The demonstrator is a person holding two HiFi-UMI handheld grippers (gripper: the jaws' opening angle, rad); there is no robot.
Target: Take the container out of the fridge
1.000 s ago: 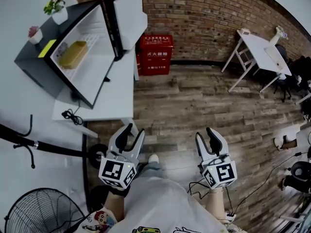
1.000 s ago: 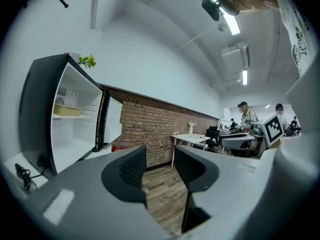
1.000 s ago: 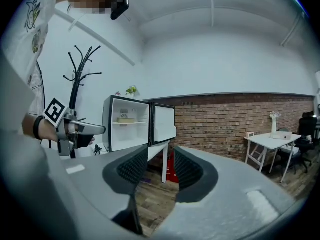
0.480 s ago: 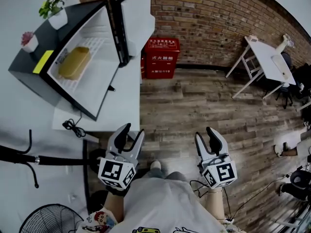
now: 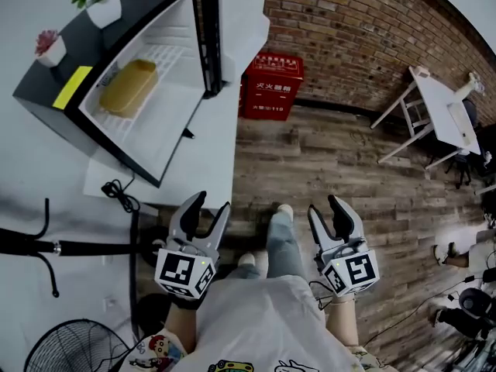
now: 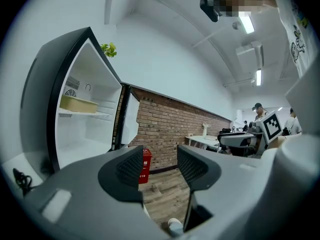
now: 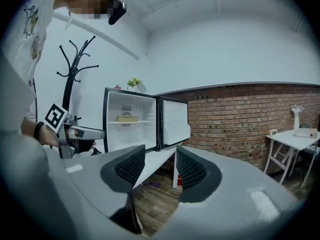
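Readable on the red square box (image 5: 271,87): white Chinese characters and the number 119. On top of the small black fridge (image 5: 124,29), a yellow strip label (image 5: 72,86), print too small to read. Door (image 5: 240,22) open; inside, on the wire shelf (image 5: 167,60), the flat tan rectangular container (image 5: 128,88); fridge itself on the white tabletop (image 5: 221,153). Only in the head view: a black floor fan (image 5: 70,347). Only in the left gripper view: long ceiling lamps (image 6: 246,21). Left tongs (image 5: 211,203) and right tongs (image 5: 325,204) apart, just opened wider, nothing between them.
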